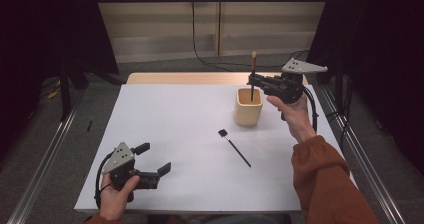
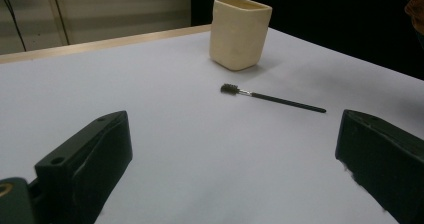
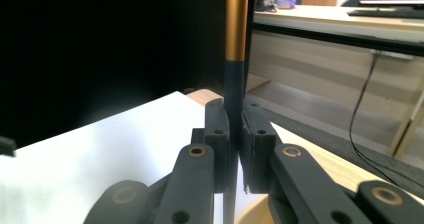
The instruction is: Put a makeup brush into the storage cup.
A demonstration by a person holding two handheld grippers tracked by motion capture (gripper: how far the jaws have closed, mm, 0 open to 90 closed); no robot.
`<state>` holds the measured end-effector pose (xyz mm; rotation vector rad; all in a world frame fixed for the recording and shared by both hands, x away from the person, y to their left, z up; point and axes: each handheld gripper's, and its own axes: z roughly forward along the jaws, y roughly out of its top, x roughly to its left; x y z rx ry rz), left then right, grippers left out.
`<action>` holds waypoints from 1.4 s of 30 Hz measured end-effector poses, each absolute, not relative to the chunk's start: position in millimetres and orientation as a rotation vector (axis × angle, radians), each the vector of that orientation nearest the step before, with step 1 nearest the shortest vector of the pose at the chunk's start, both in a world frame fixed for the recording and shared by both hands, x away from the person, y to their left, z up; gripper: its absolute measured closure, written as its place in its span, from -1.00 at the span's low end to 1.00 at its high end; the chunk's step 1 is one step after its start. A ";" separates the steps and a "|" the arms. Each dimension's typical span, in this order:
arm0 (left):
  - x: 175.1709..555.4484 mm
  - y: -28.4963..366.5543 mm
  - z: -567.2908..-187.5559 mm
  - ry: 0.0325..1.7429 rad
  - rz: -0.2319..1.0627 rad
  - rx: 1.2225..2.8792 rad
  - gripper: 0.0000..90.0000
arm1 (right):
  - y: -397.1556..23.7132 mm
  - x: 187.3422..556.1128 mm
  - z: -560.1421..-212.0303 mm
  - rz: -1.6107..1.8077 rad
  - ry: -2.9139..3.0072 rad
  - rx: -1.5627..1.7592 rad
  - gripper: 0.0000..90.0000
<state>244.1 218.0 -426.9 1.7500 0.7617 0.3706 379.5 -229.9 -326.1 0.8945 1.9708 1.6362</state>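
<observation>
High view: nearest the person, the left claw [image 1: 152, 159] rests low at the counter's [image 1: 175, 114] near-left corner, jaws spread wide and holding nothing. The left gripper view looks out between those 2 jaws across bare white surface.

Farther in, near mid-counter, a thin black brush [image 1: 235, 147] lies flat, apart from everything else. Its bristle head points to the far left and its handle tip to the near right, so the long axis runs diagonally. From the left claw it lies ahead and to the right, as the left gripper view [image 2: 272, 98] confirms, with the head toward the cup. Of the 2 hands the left is free, though the brush sits about as close to the right forearm [image 1: 325, 179].

Beyond it stands the cream cup [image 1: 248, 106], upright and open-topped, just past the brush head.

Farthest, the right claw [image 1: 253, 80] hovers over the cup's rim, clamped on a second brush [image 1: 253, 74] that stands vertical, lower end inside the cup's mouth. The right gripper view shows both jaws pressed against its dark shaft [image 3: 234, 119], with a copper-coloured section above. Whether its tip touches the cup's bottom is hidden, probably not yet.

The likely next pickup is the lying brush, and a claw would best close across its diagonal shaft.
</observation>
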 end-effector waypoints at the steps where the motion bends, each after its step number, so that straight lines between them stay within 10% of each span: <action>1: 244.0 218.6 -426.8 0.761 0.374 1.749 -0.97 | -231.2 382.1 -326.2 1.633 1.965 0.904 0.86; 42: 246.1 222.3 -428.3 0.752 0.370 1.757 -0.94 | -235.4 417.5 -380.3 1.527 1.979 1.070 0.85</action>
